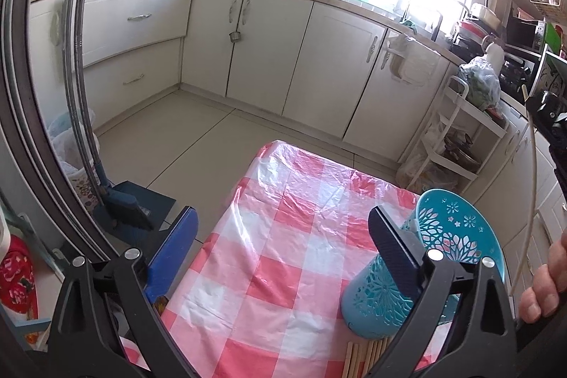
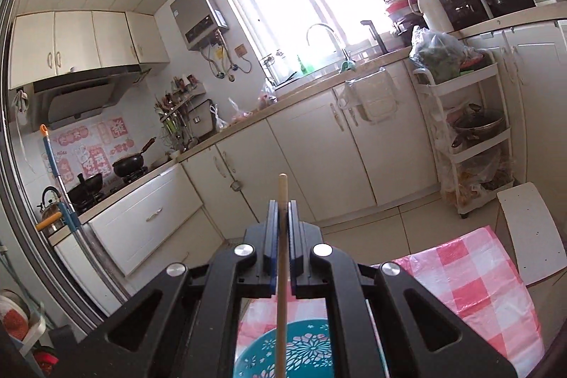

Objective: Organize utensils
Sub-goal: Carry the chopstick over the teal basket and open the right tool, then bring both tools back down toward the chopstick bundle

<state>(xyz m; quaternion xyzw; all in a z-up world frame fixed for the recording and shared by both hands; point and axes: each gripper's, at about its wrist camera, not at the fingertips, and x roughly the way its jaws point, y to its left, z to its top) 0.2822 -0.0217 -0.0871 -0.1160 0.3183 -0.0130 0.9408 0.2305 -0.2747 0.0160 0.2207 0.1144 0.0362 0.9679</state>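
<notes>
The black right gripper with blue pads point(image 2: 282, 218) is clamped on a pale wooden chopstick point(image 2: 281, 271), held above the teal perforated plastic utensil holder point(image 2: 301, 353). The left gripper point(image 1: 283, 229) hangs with jaws wide apart, its right finger beside that holder point(image 1: 457, 232). More wooden chopsticks point(image 1: 365, 356) lie on the red-and-white checked tablecloth point(image 1: 283, 236). White kitchen cabinets point(image 1: 329, 66) stand beyond.

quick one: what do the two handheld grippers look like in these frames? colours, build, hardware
Both match. The left gripper has black plastic arms with triangular cut-outs, round silver pivot bolts and flat rectangular fingers faced with blue pads. The right gripper has the same black linkage, silver bolts and blue-edged pads. No cables or markings are visible. A bare hand shows, no sleeve.
</notes>
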